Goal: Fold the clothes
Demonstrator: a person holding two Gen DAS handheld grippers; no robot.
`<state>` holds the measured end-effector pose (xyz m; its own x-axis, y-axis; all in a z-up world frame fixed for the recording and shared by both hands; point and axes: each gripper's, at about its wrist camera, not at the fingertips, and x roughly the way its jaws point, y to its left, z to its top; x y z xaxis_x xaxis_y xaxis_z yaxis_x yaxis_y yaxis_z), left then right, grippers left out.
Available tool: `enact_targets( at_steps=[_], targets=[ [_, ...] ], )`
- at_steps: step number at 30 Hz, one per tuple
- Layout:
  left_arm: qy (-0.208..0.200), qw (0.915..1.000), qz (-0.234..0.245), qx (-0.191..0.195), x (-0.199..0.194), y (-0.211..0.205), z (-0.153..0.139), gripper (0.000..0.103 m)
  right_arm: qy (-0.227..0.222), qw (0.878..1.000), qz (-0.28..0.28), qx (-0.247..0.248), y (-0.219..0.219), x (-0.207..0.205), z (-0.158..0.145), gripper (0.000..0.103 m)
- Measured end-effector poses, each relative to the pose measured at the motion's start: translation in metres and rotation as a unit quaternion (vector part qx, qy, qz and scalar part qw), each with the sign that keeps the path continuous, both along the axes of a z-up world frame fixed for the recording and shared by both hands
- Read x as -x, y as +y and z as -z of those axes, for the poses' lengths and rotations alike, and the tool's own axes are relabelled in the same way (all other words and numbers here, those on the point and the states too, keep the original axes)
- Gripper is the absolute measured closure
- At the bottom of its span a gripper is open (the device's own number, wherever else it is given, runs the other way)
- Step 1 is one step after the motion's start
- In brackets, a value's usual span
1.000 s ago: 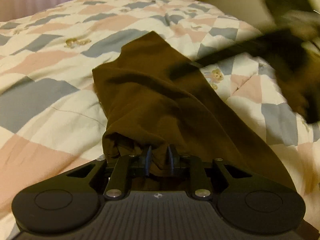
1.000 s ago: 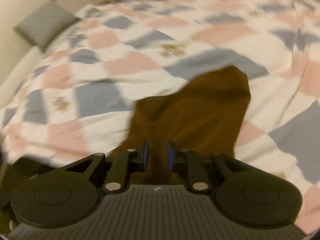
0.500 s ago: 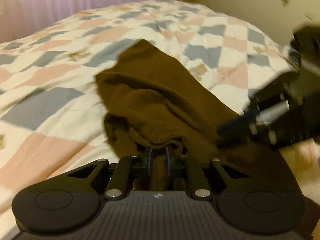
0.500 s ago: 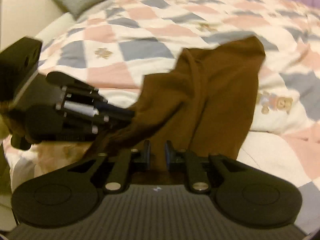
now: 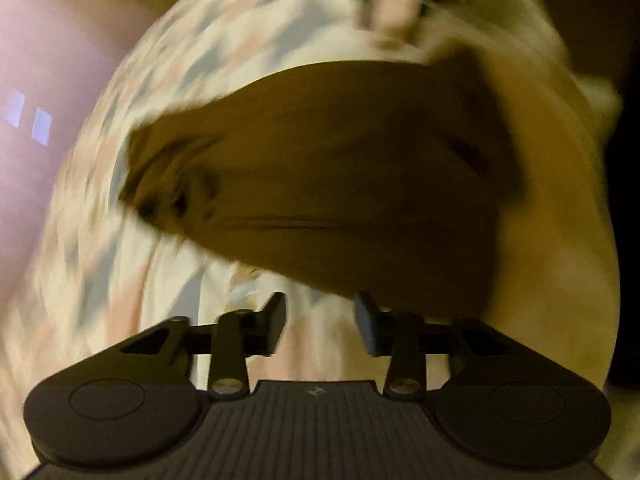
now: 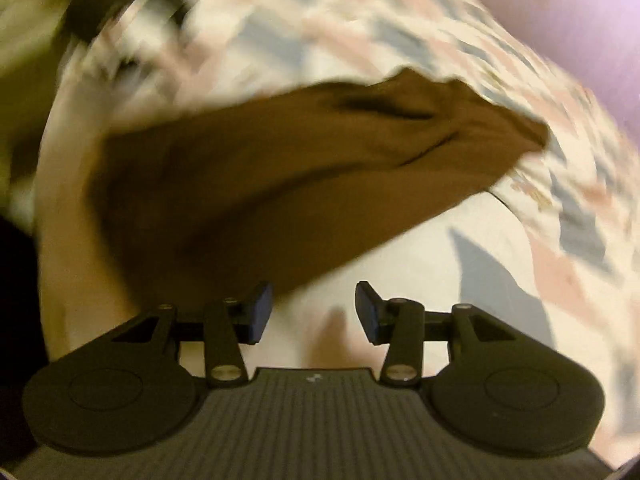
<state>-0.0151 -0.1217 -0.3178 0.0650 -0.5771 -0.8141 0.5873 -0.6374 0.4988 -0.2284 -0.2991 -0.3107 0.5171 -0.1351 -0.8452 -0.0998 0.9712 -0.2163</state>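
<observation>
A brown garment lies bunched across the patchwork quilt, blurred by motion. My left gripper hangs just short of its near edge. Its jaws are opening and only quilt shows between them. In the right wrist view the same brown garment stretches from the left to a crumpled end at the right. My right gripper is just off its near edge; its jaws are opening too, with nothing between them.
The quilt of pink, grey-blue and cream patches covers the bed in both views. A pale pink curtain lies to the left in the left wrist view, and pale purple fabric fills the upper right of the right wrist view.
Both grippers were shut on the brown garment and have let go of it. Both views have rolled and swung sideways, and the garment now lies across the quilt ahead of the open jaws.
</observation>
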Motion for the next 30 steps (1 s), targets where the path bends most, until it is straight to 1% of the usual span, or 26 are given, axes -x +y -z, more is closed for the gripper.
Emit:
enact_targets(
  at_steps=[1,2,3,4,5,7,9,10,11,13,14,15,17,18,19,20,21,22,23,24,25,26,27,28,29,30],
  targets=[
    [-0.025,0.9986,0.045,0.011,0.003,0.013,0.010,0.058,0.005,0.999,-0.035,0.034,0.013,0.008,0.007,0.054],
    [-0.048,0.9949,0.086,0.021,0.004,0.023,0.022,0.058,0.009,0.995,-0.070,0.071,0.026,0.016,0.016,0.052],
    [-0.069,0.9884,0.130,0.036,0.004,0.033,0.035,0.058,0.009,0.989,-0.103,0.107,0.037,0.022,0.025,0.052],
    [-0.089,0.9797,0.171,0.056,0.004,0.042,0.047,0.058,0.002,0.982,-0.131,0.137,0.046,0.025,0.032,0.052],
    [-0.103,0.9691,0.209,0.080,0.003,0.051,0.057,0.058,-0.004,0.973,-0.158,0.167,0.054,0.029,0.039,0.052],
    [-0.119,0.9487,0.261,0.132,0.000,0.062,0.072,0.058,-0.030,0.953,-0.205,0.221,0.069,0.031,0.048,0.052],
    [-0.125,0.9339,0.287,0.174,-0.005,0.066,0.078,0.056,-0.060,0.936,-0.237,0.251,0.078,0.028,0.050,0.051],
    [-0.127,0.9257,0.299,0.194,-0.007,0.068,0.081,0.052,-0.070,0.931,-0.246,0.260,0.081,0.026,0.050,0.050],
    [-0.125,0.9213,0.302,0.210,-0.008,0.066,0.082,0.051,-0.078,0.927,-0.252,0.265,0.083,0.024,0.051,0.050],
    [-0.114,0.9154,0.306,0.235,-0.009,0.061,0.080,0.040,-0.093,0.918,-0.270,0.275,0.087,0.021,0.054,0.050],
    [-0.111,0.9106,0.313,0.246,-0.011,0.059,0.081,0.040,-0.101,0.911,-0.283,0.281,0.090,0.020,0.056,0.050],
    [-0.112,0.9043,0.324,0.255,-0.013,0.059,0.085,0.040,-0.110,0.902,-0.299,0.291,0.092,0.020,0.059,0.050],
    [-0.121,0.8858,0.351,0.278,-0.016,0.058,0.093,0.039,-0.122,0.884,-0.329,0.308,0.097,0.018,0.065,0.050],
    [-0.124,0.8792,0.358,0.289,-0.015,0.057,0.095,0.039,-0.127,0.877,-0.341,0.313,0.098,0.017,0.067,0.049],
    [-0.119,0.8787,0.353,0.299,-0.012,0.056,0.092,0.039,-0.130,0.872,-0.350,0.317,0.098,0.016,0.068,0.049],
    [-0.106,0.8882,0.344,0.286,-0.009,0.053,0.087,0.042,-0.130,0.868,-0.359,0.317,0.099,0.014,0.069,0.049],
    [-0.094,0.8974,0.335,0.272,-0.006,0.050,0.081,0.062,-0.124,0.870,-0.365,0.307,0.100,0.011,0.071,0.053],
    [-0.085,0.9075,0.331,0.244,-0.006,0.048,0.078,0.086,-0.106,0.879,-0.368,0.282,0.099,0.008,0.069,0.075],
    [-0.076,0.9167,0.327,0.216,-0.006,0.045,0.075,0.087,-0.083,0.891,-0.370,0.250,0.098,0.006,0.064,0.082],
    [-0.067,0.9251,0.323,0.188,-0.006,0.043,0.072,0.091,-0.066,0.900,-0.369,0.223,0.096,0.003,0.060,0.084],
    [-0.054,0.9328,0.313,0.171,-0.008,0.039,0.065,0.092,-0.054,0.909,-0.364,0.195,0.093,-0.002,0.052,0.088],
    [-0.036,0.9430,0.296,0.148,-0.009,0.033,0.055,0.092,-0.041,0.923,-0.350,0.155,0.087,-0.009,0.042,0.090],
    [-0.011,0.9545,0.272,0.122,-0.010,0.024,0.041,0.092,-0.026,0.940,-0.324,0.098,0.076,-0.019,0.030,0.091],
    [0.014,0.9645,0.247,0.093,-0.011,0.014,0.027,0.092,-0.011,0.957,-0.290,0.028,0.062,-0.030,0.016,0.092],
    [0.041,0.9728,0.219,0.064,-0.013,0.002,0.011,0.092,0.001,0.966,-0.255,-0.046,0.044,-0.041,0.003,0.092],
    [0.062,0.9786,0.191,0.046,-0.017,-0.011,-0.003,0.092,0.015,0.967,-0.218,-0.129,0.021,-0.053,-0.009,0.092]
  ],
)
